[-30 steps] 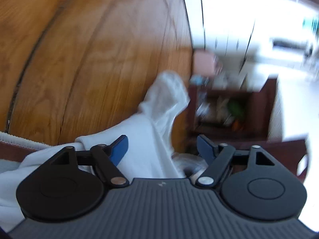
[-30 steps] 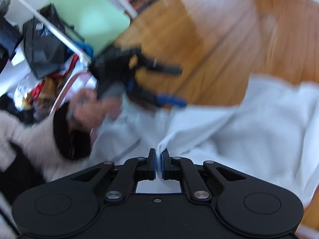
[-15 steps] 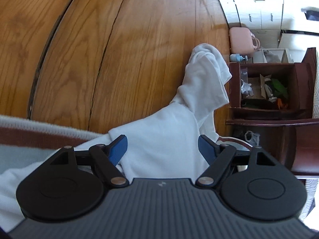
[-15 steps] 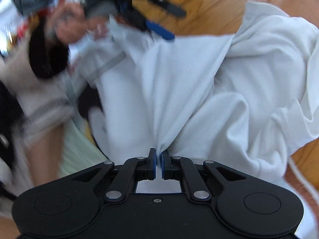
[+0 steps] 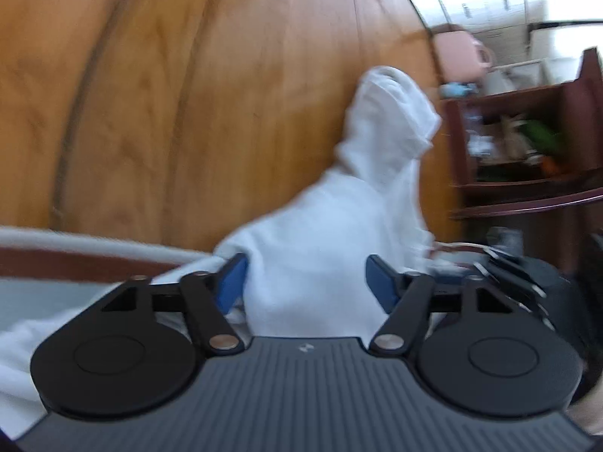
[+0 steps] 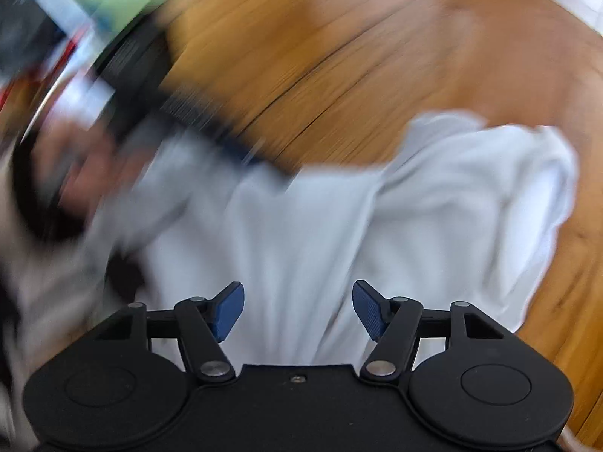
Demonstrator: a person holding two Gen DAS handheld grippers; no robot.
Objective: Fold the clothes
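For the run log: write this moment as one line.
left claw: open, over white garment | right claw: open, over garment | garment: crumpled on wooden floor

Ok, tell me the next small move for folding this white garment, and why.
Probably bring the right gripper down and close on the white garment just ahead. Both sets of jaws stand open and hold nothing, the left gripper too, and the cloth lies bunched on the wooden floor, one sleeve stretched away, so nothing can be folded yet.

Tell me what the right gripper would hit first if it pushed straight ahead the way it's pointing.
Most likely the white garment: the right gripper is open and the cloth fills the space right ahead of its fingers. The wooden floor lies beyond. Blur makes depth uncertain.
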